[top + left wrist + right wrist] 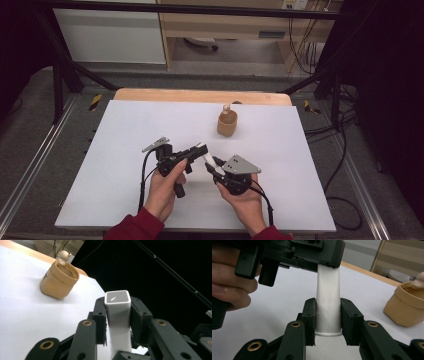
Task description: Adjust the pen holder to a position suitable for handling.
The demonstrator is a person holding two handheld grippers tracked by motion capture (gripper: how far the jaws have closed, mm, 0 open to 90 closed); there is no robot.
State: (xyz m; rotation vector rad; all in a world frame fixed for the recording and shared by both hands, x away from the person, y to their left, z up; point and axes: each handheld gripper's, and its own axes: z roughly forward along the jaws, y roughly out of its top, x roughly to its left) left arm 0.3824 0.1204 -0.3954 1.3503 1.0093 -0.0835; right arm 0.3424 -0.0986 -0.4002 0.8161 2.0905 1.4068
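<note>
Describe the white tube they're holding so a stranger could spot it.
On the white table, look just above the person's hands. The white tube spans both grippers, slim and pale between black fingers, unlike the squat tan pot standing farther back.

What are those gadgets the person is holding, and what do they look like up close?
Each hand holds a black hand-held gripper: the left gripper and the right gripper. Each has two flat black jaws on linked arms with brass-coloured pivot rings, a grey three-cornered plate on top and a black cable trailing back. The person wears dark red sleeves.
</note>
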